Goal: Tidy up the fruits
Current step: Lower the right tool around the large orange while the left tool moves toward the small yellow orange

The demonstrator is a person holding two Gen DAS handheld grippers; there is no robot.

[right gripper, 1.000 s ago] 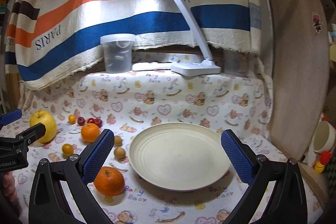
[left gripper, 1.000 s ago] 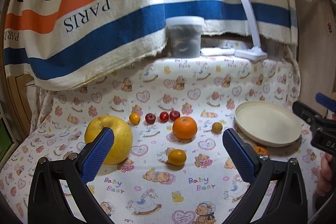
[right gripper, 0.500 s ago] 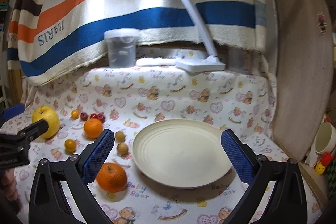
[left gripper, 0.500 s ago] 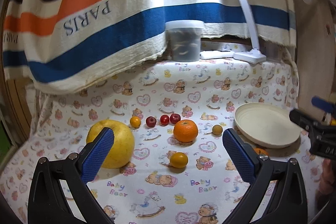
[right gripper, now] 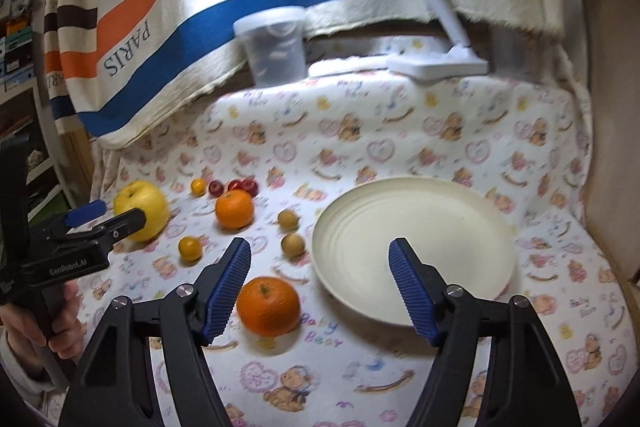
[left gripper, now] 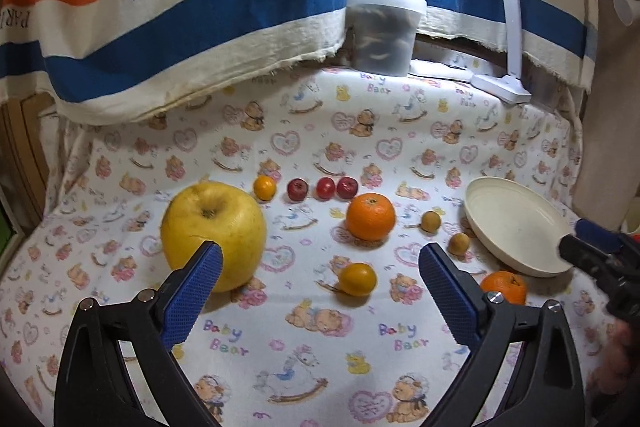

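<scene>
Since the earlier frames the right gripper (right gripper: pixel 320 285) has swung left, so the near orange (right gripper: pixel 268 306), formerly outside its left finger, now lies just inside that finger, and its fingers have just been closing, though they touch nothing yet. The left gripper (left gripper: pixel 320 293) has crept toward the apple (left gripper: pixel 214 233), with its fingers narrowing only slightly and nothing between them.

In the right wrist view the plate (right gripper: pixel 472 291) sits at 1 o'clock from the near orange, its rim close beside it. The far orange (right gripper: pixel 234 209) stands at 11 o'clock, two brown fruits (right gripper: pixel 293 243) at 12 o'clock, and a small yellow fruit (right gripper: pixel 189 249) at 10 o'clock. Three red fruits (left gripper: pixel 324 188) and another small orange one line the back of the bench (left gripper: pixel 280 347). All fruit lies on the bench; the plate is empty.

The step in hand is judged to be the right gripper's grasp of the near orange. To do it well, the gripper should shift left until the orange is centred between the fingers, since closing off-centre would likely roll it away. The pads belong at its widest girth, low enough not to ride up over the top. The right finger should stay clear of the plate rim. The squeeze should be gentle, as the skin probably yields. The left fingers, partly in front of the apple at 10 o'clock in their own view, gape wide enough for it.
</scene>
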